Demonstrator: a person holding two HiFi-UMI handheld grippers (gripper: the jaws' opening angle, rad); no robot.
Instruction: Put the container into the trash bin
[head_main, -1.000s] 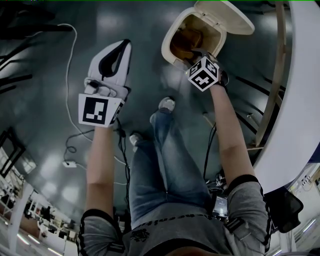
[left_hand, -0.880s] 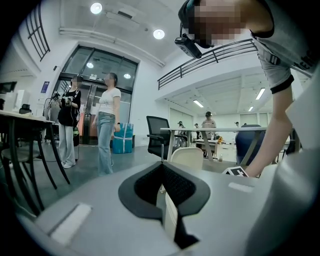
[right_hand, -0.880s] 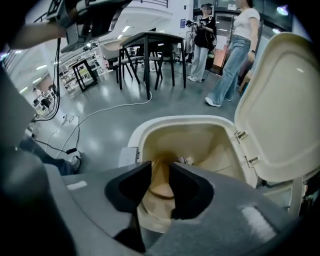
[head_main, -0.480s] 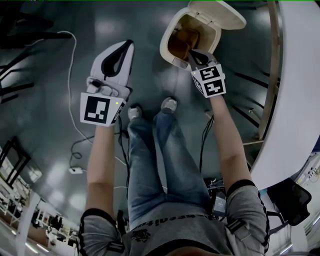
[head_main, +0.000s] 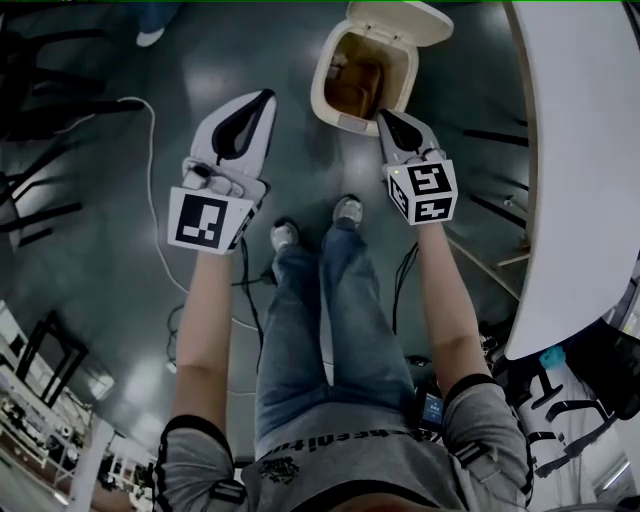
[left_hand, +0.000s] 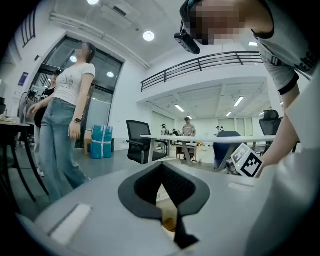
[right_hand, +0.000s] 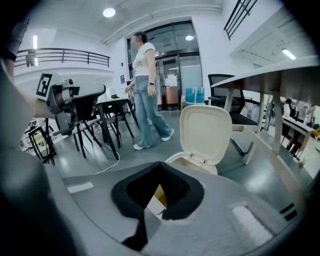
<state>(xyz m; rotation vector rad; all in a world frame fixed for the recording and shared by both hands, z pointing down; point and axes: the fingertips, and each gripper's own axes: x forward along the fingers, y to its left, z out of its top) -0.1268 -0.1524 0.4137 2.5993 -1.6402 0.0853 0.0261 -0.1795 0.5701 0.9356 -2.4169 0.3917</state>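
My right tool, clenched and empty, at five o'clock of the open trash bin; left tool, clenched and empty, at eight o'clock.

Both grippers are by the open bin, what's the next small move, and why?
Probably reach the right gripper to the lid and tip it shut. It and the left gripper are both closed on nothing, the trash bin stands open, and a brown shape, likely the container, lies inside.

No legible txt/nos.; shirt print too blurred.
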